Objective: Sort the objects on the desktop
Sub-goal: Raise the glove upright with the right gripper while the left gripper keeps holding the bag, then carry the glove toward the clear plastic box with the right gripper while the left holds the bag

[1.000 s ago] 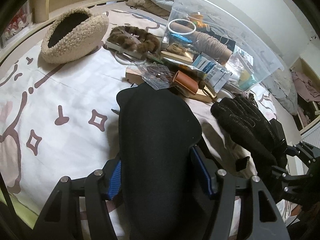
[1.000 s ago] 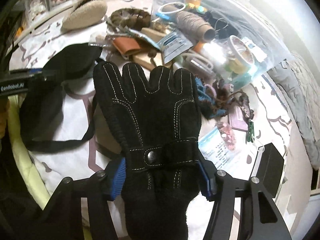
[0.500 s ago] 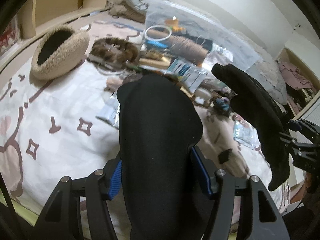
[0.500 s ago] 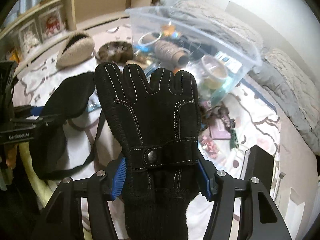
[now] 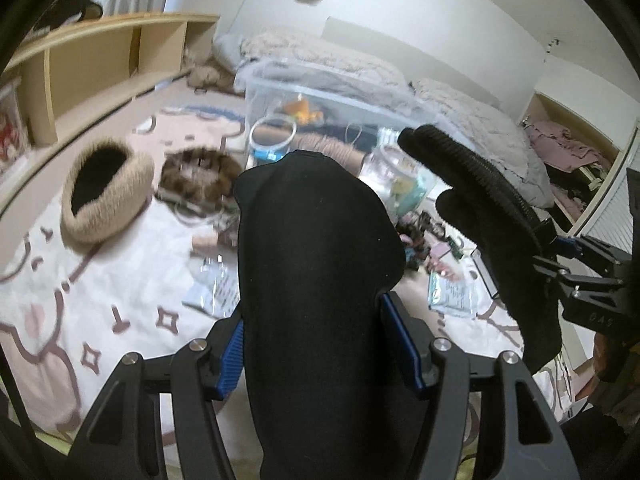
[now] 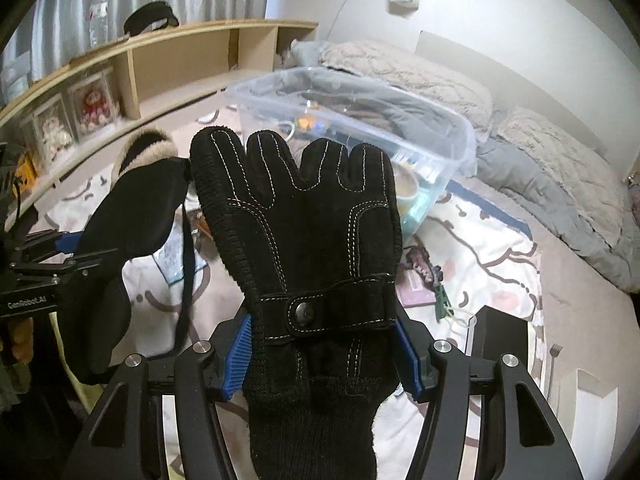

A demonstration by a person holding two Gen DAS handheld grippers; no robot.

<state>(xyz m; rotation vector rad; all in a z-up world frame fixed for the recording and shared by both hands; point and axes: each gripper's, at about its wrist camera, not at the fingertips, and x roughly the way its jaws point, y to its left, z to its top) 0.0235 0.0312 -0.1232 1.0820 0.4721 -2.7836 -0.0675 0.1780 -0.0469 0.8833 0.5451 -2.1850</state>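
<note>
Both tongs are pinching cloth things, lifted over the bed. My left gripper [image 5: 318,344] presses its blue pads on a smooth black eye mask [image 5: 316,264], padded and plain, its strap hanging loose in the right view. My right gripper [image 6: 324,354] clamps a black suede glove [image 6: 308,240] with white stitching and a snap strap at the wrist, fingers pointing to twelve o'clock. A clear plastic bin [image 6: 360,120] sits beyond, at twelve.

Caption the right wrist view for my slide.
Right gripper holds a black stitched glove above the bed.
</note>
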